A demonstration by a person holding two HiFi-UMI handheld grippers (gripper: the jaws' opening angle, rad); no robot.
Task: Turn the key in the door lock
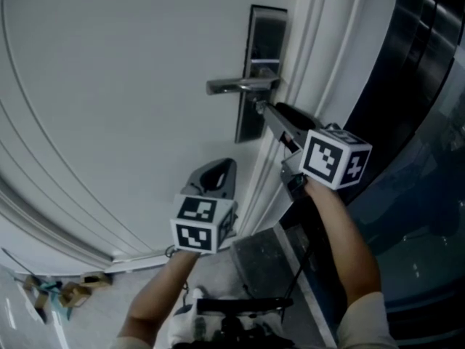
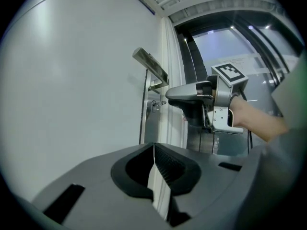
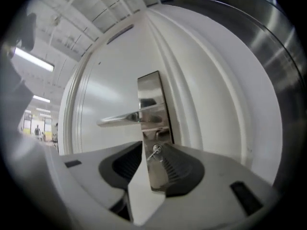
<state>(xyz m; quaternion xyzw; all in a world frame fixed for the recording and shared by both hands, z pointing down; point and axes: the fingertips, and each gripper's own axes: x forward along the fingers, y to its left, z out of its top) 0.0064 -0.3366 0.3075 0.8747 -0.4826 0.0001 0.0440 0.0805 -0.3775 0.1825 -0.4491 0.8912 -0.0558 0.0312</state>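
A white door [image 1: 123, 86] carries a steel lock plate [image 1: 260, 42] with a lever handle [image 1: 236, 86]. A small key [image 3: 154, 151] sticks out of the cylinder below the handle. My right gripper [image 1: 264, 110] points level at the lock. It is open, and the key shows in the gap between its fingers without either pad pressing on it. In the left gripper view the right gripper [image 2: 169, 94] stops just short of the key [image 2: 154, 104]. My left gripper [image 1: 216, 173] hangs lower and to the left of the lock, facing the door, shut and holding nothing.
White door-frame mouldings [image 1: 320, 64] run beside the lock plate. A dark glass and metal panel [image 1: 421, 122] stands to the right. Scraps lie on the floor [image 1: 62, 291] at the bottom left. A dark piece of gear [image 1: 240, 315] sits at the person's waist.
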